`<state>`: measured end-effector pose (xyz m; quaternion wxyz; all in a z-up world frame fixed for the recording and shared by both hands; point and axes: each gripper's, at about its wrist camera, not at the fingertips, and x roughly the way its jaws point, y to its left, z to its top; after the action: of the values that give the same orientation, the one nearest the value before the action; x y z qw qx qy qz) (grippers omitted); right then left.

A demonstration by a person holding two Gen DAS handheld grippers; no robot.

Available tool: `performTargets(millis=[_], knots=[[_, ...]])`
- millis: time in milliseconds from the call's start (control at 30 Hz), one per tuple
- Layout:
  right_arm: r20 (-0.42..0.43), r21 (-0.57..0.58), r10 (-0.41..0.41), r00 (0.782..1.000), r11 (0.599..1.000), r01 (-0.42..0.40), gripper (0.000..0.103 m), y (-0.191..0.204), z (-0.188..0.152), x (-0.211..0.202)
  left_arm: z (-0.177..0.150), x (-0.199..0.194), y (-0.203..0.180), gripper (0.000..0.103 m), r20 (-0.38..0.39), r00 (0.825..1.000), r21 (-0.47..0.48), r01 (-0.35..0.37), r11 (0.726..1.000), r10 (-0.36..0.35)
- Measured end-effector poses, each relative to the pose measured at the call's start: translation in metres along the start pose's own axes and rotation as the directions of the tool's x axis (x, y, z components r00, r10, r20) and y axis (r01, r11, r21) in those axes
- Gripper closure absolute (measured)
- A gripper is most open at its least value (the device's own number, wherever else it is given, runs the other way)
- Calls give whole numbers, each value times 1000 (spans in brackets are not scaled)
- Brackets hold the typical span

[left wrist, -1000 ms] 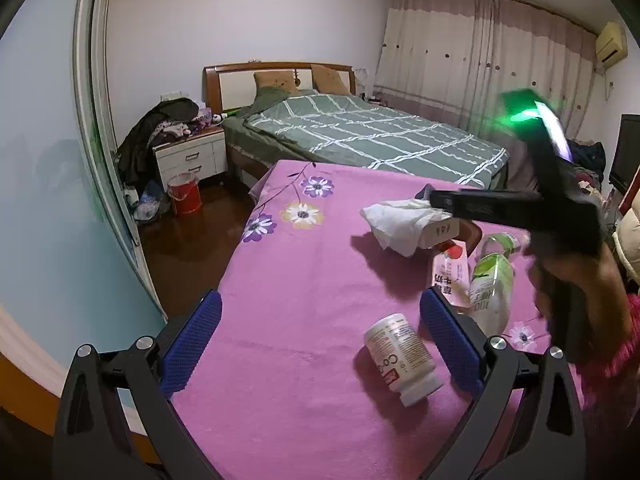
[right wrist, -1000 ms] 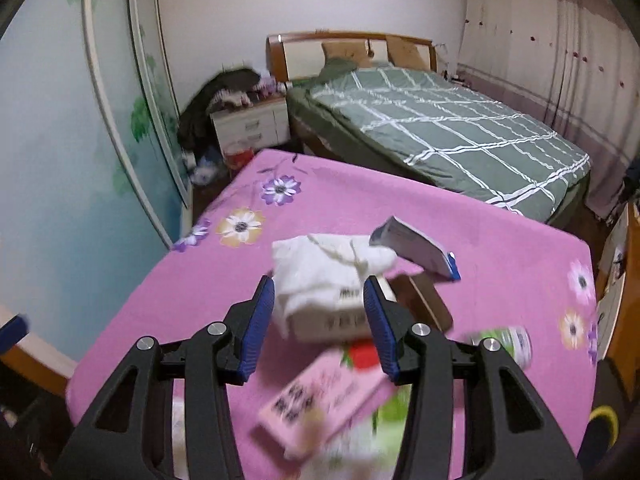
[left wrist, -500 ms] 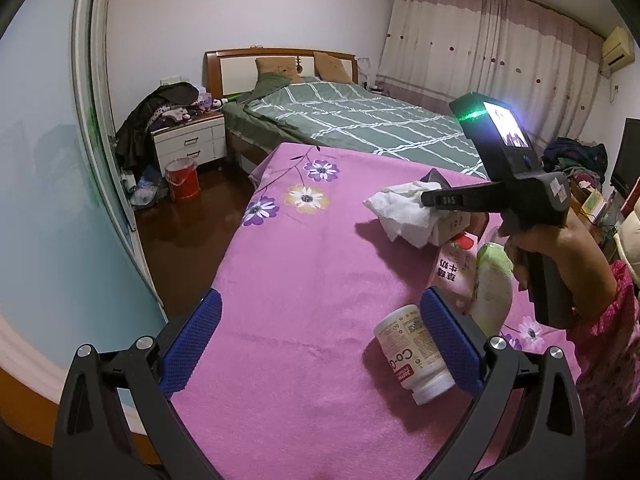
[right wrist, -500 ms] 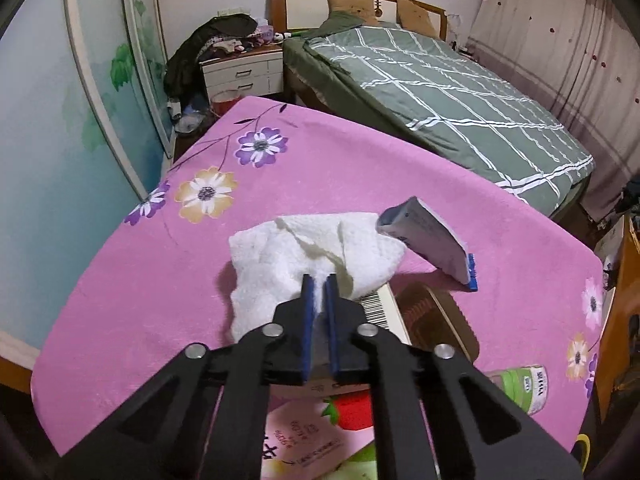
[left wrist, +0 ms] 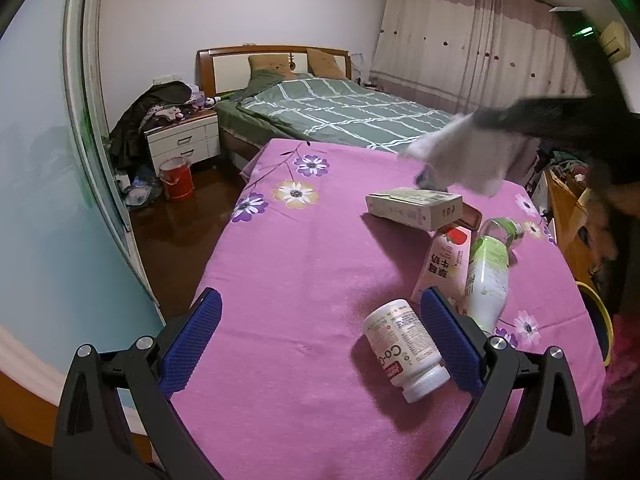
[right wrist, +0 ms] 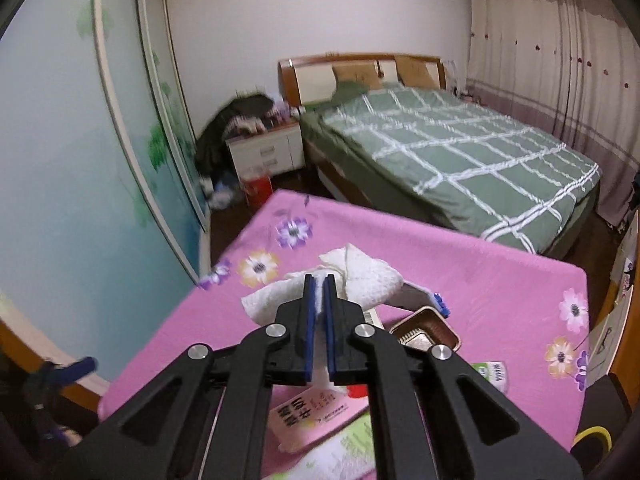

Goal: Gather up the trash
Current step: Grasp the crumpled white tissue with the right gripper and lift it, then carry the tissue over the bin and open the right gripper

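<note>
Left wrist view. Left claw (left wrist: pixel 320 332) stands wide, nothing between its blue pads, low over the near end of the worktop (left wrist: pixel 296 264) with its pink flowered cloth. The white pill bottle (left wrist: pixel 404 350) lies on its side just inside the right-hand pad, cap toward the camera and to the right, base away and left; its long axis runs slantwise across the claw's line. Past it lie a pink milk carton (left wrist: pixel 444 264) and a green-and-white bottle (left wrist: pixel 486 276), both lengthwise away from the camera. Further back is a flat cardboard box (left wrist: pixel 414 207), long side across the view. Up right, blurred, the right claw (left wrist: pixel 480 118) carries a white paper towel (left wrist: pixel 464 156), which hangs clear above the box. A yellow rim (left wrist: pixel 600 320), probably the bin, shows at the worktop's right edge.

Right wrist view. Right claw (right wrist: pixel 319 300) is pinched tight on the paper towel (right wrist: pixel 352 276); the sheet bunches ahead of the tips and spreads left and right, with no clear long axis. Below are the carton (right wrist: pixel 312 412) and a brown tray (right wrist: pixel 428 334). The yellow rim (right wrist: pixel 594 436) sits low right.

Judgement: the drop point lies right of and below the right claw, so the carry turns that way. The left claw is nearer the pill bottle and would need to shift right and square up across its body.
</note>
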<state>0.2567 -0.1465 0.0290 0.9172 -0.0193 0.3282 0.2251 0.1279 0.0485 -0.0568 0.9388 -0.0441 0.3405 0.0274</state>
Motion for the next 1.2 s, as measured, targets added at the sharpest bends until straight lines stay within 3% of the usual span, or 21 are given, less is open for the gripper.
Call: performTargets(millis=[333, 433, 667, 833, 967, 1200], knots=[[145, 23, 6, 989, 1000, -9, 98, -20, -15, -104, -2, -4, -11, 5, 7, 1000, 20, 13, 1000, -13], [169, 48, -38, 985, 998, 30, 98, -34, -31, -132, -2, -4, -16, 5, 6, 1000, 26, 21, 999, -21], [186, 160, -223, 957, 968, 194, 98, -89, -81, -199, -5, 3, -34, 5, -10, 999, 51, 44, 998, -44], [131, 238, -366, 921, 914, 329, 98, -131, -124, -227, -5, 5, -51, 5, -14, 998, 78, 58, 995, -57], [33, 311, -462, 886, 847, 430, 98, -173, -166, -235, -6, 4, -61, 5, -13, 998, 98, 67, 993, -66], [-121, 384, -543, 831, 746, 544, 97, -240, -213, -218, -8, 2, -76, 5, -22, 997, 128, 74, 989, -72]])
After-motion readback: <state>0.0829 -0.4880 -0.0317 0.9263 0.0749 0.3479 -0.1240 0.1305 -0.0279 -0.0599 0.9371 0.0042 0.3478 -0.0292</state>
